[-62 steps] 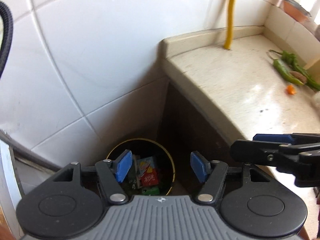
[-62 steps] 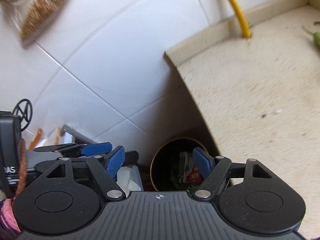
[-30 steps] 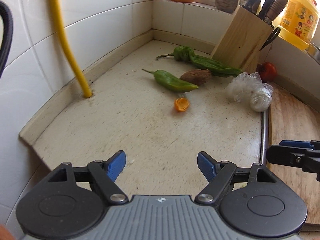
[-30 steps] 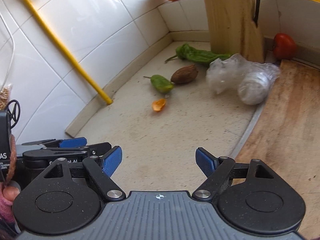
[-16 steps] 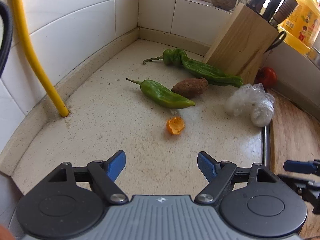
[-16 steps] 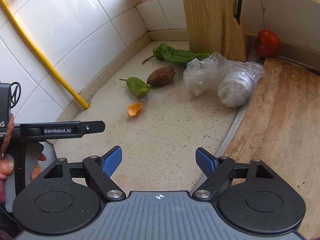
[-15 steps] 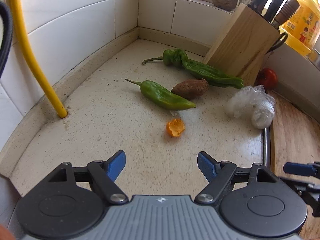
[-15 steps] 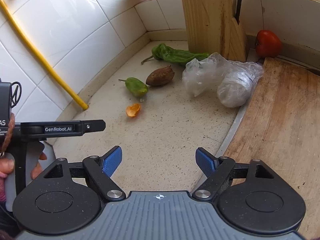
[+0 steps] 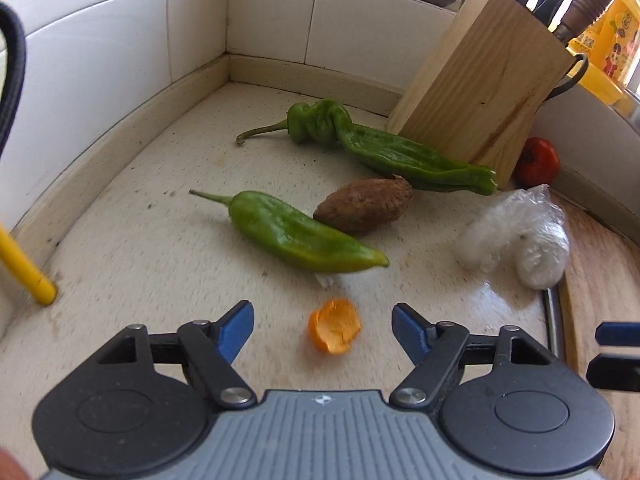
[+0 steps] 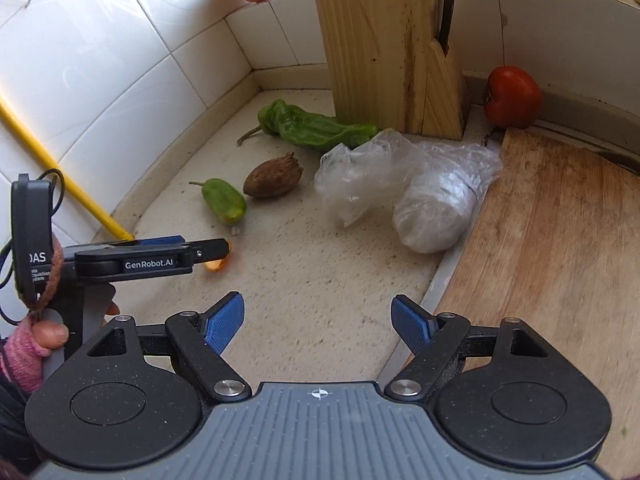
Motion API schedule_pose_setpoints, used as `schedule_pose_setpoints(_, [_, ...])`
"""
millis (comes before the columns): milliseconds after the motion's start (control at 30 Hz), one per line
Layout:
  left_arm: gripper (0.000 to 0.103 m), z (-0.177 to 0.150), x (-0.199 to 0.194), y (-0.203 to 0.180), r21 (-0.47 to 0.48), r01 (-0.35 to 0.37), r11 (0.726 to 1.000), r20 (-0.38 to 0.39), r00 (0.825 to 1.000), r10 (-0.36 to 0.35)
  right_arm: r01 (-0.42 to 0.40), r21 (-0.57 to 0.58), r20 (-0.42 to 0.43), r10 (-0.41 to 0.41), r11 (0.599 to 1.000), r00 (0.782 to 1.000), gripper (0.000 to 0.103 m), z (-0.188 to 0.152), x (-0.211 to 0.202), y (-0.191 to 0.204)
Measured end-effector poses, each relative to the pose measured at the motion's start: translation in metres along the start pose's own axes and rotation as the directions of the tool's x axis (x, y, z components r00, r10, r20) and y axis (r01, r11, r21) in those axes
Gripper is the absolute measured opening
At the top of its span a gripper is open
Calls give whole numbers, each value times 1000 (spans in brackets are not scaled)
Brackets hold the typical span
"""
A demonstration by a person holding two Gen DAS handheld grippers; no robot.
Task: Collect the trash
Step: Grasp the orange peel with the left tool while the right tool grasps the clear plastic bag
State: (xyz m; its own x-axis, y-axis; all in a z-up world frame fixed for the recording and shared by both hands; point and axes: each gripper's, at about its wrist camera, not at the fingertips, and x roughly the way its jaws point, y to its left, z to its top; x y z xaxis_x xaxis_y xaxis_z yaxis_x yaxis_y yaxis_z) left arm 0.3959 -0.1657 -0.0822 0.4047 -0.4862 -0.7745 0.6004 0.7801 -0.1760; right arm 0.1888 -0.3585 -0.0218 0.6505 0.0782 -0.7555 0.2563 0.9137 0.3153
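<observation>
- Left tongs (image 9: 322, 326): spread wide and empty, with the orange peel scrap (image 9: 334, 325) lying on the tabletop (image 9: 132, 248) between the two blue pads (image 9: 236, 326). The gap exceeds the scrap's width, so the pads can pass on both sides before closing.
- Right tongs (image 10: 318, 322): also spread wide, gripping nothing, held over bare tabletop near the edge of the wooden cutting board (image 10: 560, 248). This position keeps them clear of the left tongs' approach.
- Target: the peel is judged to be the trash item in hand. It sits apart from the food, just in front of the tip of the nearer green pepper (image 9: 296, 236). In the right wrist view the left tongs partly cover it.
- Other candidate: the crumpled clear plastic bag (image 10: 404, 188) lies beside the knife block (image 10: 384, 44), touching the board's edge. Whether it is waste cannot be told.
- Risk: the peel is thin and curled; closing too high may miss it.
</observation>
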Motion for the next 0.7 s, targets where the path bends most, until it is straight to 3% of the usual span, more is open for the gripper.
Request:
schedule_pose_setpoints(133, [49,3,15,3,-5,29,1000,-44,999,-29,10,-18,-12,-11,1000,1000,85,15,14,-6])
schedule_pose_setpoints(367, [45,-4,15,0,16,46,999,-51,998,-45,12,4,-15,-12,1000,1000,83,24,30,-20])
schedule_pose_setpoints(500, [27,-6,16,-3,35,31,999,-39,999,-30,66,-13,20,-66,998,998,76,25,29,-25])
schedule_pose_setpoints(700, [16,-7,11,-7,46,43,998,-29,999,-42,145,-3,65,-144,989,987,76,33,20,-45])
